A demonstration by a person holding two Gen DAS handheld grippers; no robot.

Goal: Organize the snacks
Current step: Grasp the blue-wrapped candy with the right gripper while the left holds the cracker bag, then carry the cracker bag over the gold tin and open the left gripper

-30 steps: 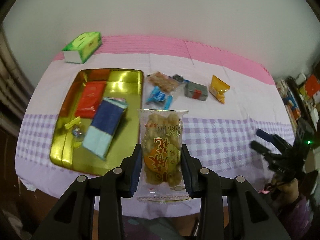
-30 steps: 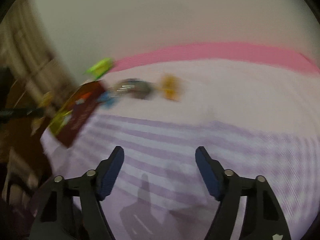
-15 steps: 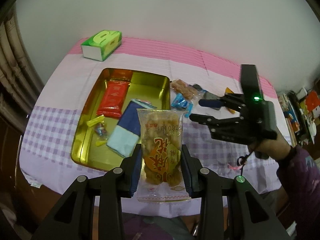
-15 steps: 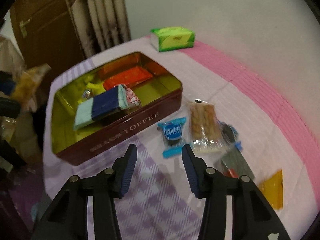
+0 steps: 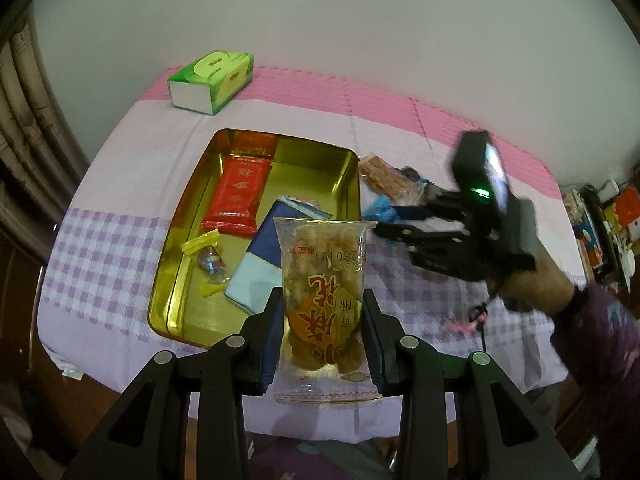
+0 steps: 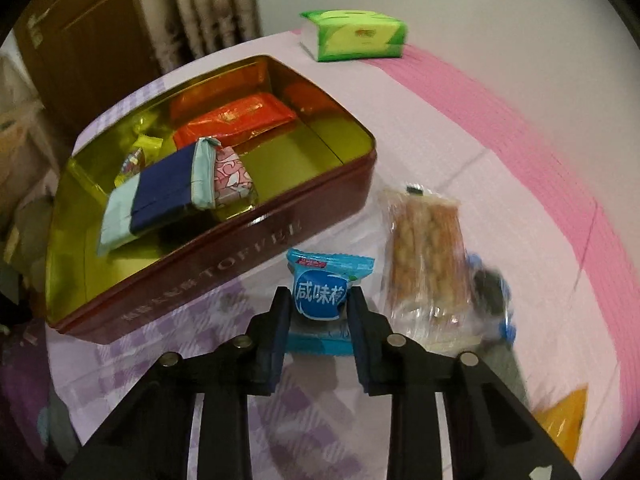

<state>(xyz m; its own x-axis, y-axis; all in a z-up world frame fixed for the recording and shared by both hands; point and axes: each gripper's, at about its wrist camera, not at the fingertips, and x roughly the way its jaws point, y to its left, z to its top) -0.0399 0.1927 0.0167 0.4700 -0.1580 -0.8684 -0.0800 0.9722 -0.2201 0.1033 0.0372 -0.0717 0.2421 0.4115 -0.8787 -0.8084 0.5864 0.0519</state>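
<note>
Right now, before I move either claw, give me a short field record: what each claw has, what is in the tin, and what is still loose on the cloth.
left claw: shut on clear fried-snack pack, held above the tin's near edge
right claw: jaws have just closed; shut on blue packet, on the cloth beside the tin
tin: open; holds red pack, navy pouch, pink packet, small candies
loose on cloth: nut bar, orange packet, dark packet, blurred
tissue box: far corner, apart from the tin
</note>
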